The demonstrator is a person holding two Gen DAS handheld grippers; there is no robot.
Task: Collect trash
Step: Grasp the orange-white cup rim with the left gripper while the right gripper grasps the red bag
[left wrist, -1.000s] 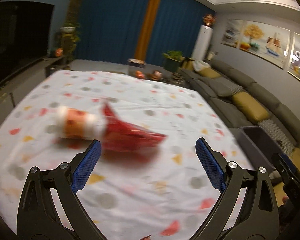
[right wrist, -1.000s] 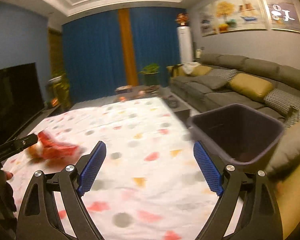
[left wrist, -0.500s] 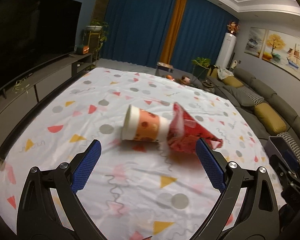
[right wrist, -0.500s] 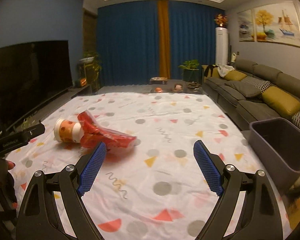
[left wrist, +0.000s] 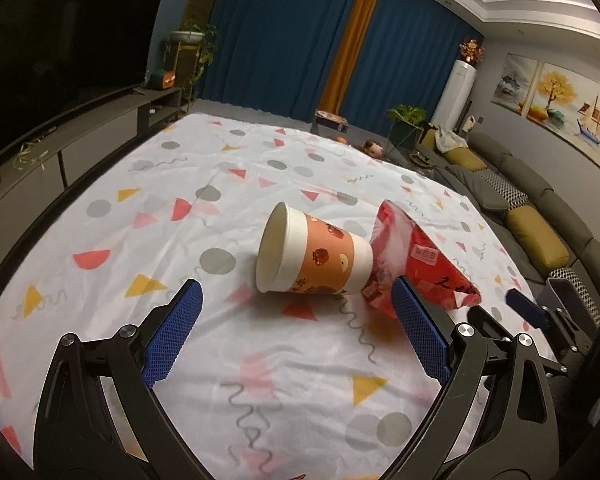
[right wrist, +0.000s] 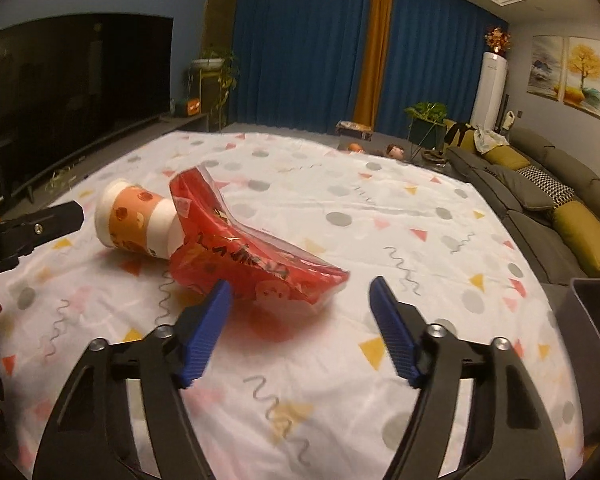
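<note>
An orange and white paper cup (left wrist: 314,256) lies on its side on the patterned tablecloth (left wrist: 220,184), its base against a crumpled red snack wrapper (left wrist: 418,264). My left gripper (left wrist: 296,300) stands open just short of the cup, which lies a little beyond its fingertips. In the right wrist view the cup (right wrist: 138,220) and wrapper (right wrist: 252,256) lie ahead and to the left. My right gripper (right wrist: 302,292) has its jaws closing, with the wrapper's lower edge near the left fingertip (right wrist: 216,304) and no pad pressing on it.
A grey bin (right wrist: 596,320) stands off the table's right edge, beside a grey sofa (right wrist: 540,192) with yellow cushions. A television (right wrist: 80,92) on a low cabinet lines the left wall. Blue curtains, plants and a low table with small items are beyond the far edge.
Both grippers have swung left and come closer to the cup and wrapper. The bin slid from the right view's middle to its right edge. The right jaws have narrowed.
</note>
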